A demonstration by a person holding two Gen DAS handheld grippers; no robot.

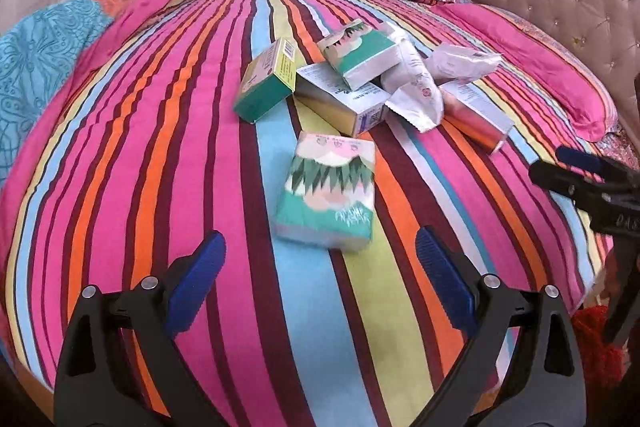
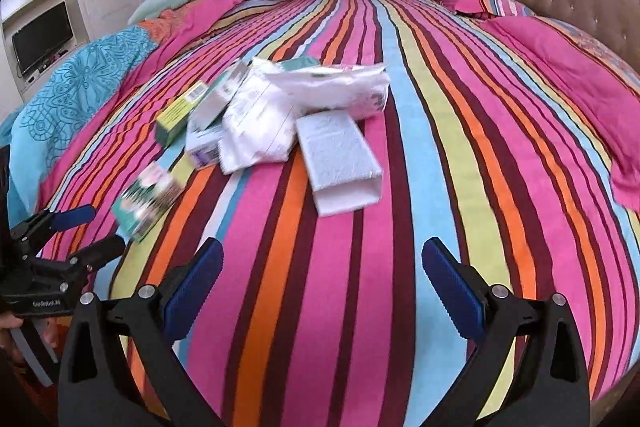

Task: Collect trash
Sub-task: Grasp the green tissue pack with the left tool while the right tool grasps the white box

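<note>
The leaf-print box (image 2: 146,205) is smearing with blur at nine o'clock; the right gripper (image 1: 592,183) is running off the edge at three o'clock, its jaws partly hidden.

A: What do the tools look like?
B: The left gripper (image 1: 320,275) has black plastic arms, ribbed blue pads (image 1: 198,281) and silver rivets.
A: And the right gripper (image 2: 322,281)?
B: Same build; white lettering marks the body at lower left.

My fingers (image 1: 442,273) wear ribbed blue rubbery pads; cardboard boxes (image 1: 326,187) look glossy on the matt cloth bedspread (image 1: 160,147).
</note>
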